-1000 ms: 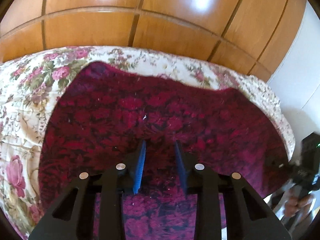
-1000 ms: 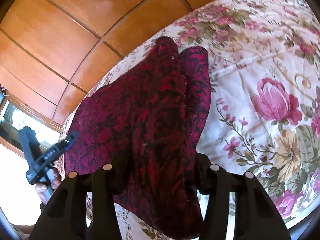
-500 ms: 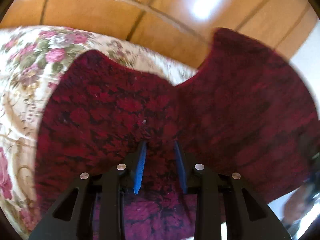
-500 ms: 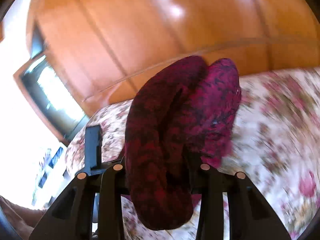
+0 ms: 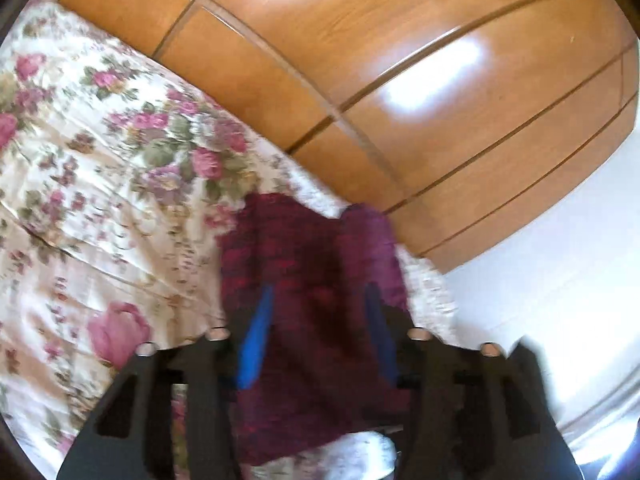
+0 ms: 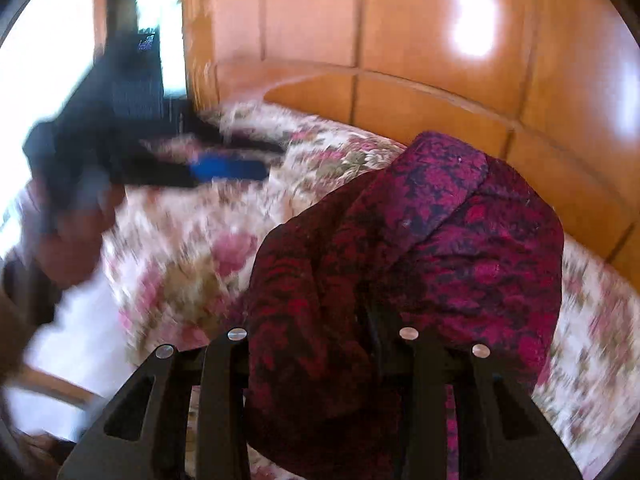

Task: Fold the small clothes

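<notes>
Garment: a dark red and magenta cloth with a black leaf-like pattern (image 6: 420,264), bunched and doubled over itself, hangs from the right gripper above the bed; in the left wrist view a hanging fold of it (image 5: 316,280) fills the space in front of the left gripper.
Right gripper: the black two-finger tool (image 6: 320,344) has its jaws clamped on a thick bundle of the cloth (the fingertips are buried in the fabric, so only the finger bases show).
Left gripper: the black tool with blue pads (image 5: 316,316) has its jaws apart, having just been opening; the cloth lies between the pads (image 5: 256,340), but the blur leaves it unclear whether they press on it.
Left gripper from the right wrist view: it appears at the upper left as a dark blurred shape with a blue pad (image 6: 228,170), held in a person's hand (image 6: 72,236), well apart from the cloth bundle there.
Bed: a cream bedspread printed with pink roses and green leaves (image 5: 100,200) lies under and beside the cloth.
Background: glossy orange-brown wooden panelling (image 5: 400,100) rises behind the bed, with bright reflections on it; a white wall (image 5: 560,280) stands to its right.
Sharpness: both views are smeared by motion.
</notes>
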Demonstrator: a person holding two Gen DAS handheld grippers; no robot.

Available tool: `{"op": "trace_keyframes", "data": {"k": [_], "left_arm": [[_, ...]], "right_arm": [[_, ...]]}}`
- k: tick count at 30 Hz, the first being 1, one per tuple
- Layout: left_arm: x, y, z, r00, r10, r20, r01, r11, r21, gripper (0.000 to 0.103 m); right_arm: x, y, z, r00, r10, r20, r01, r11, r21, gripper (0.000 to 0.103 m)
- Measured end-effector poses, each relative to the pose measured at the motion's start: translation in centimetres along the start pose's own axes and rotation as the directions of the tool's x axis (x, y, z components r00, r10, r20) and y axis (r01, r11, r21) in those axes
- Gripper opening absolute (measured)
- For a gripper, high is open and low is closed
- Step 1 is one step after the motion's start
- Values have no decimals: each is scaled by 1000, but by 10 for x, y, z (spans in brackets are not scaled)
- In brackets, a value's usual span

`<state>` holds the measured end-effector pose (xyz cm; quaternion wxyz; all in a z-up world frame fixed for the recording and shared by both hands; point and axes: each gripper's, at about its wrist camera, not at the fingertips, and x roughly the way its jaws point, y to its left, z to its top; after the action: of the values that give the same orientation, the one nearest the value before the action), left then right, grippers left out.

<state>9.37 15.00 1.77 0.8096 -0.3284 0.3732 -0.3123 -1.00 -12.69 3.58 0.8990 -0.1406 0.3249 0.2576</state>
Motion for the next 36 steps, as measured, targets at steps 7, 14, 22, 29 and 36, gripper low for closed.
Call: {"op": "trace_keyframes", "data": {"k": [7, 14, 22, 29, 36], "left_arm": [[53, -38, 9, 992, -25, -123, 37, 994, 99, 51], [120, -58, 13, 973, 125, -194, -84, 975, 206, 19], [91, -77, 18, 969, 199, -145, -145, 937, 317, 16], [73, -40, 7, 948, 301, -100, -262, 921, 289, 16], [68, -2, -10, 907, 420, -34, -400, 883, 248, 22]], "right_arm": [[0, 15, -12, 997, -70, 33, 72, 995, -75, 34], [-14, 6, -11, 996, -35, 80, 37, 999, -27, 56], [-94, -98, -31, 907, 357, 223, -409, 874, 263, 76], [-36, -107, -41, 967, 236, 97, -255, 910, 328, 62], [1, -45, -36, 996, -8, 85, -3, 993, 118, 66]]}}
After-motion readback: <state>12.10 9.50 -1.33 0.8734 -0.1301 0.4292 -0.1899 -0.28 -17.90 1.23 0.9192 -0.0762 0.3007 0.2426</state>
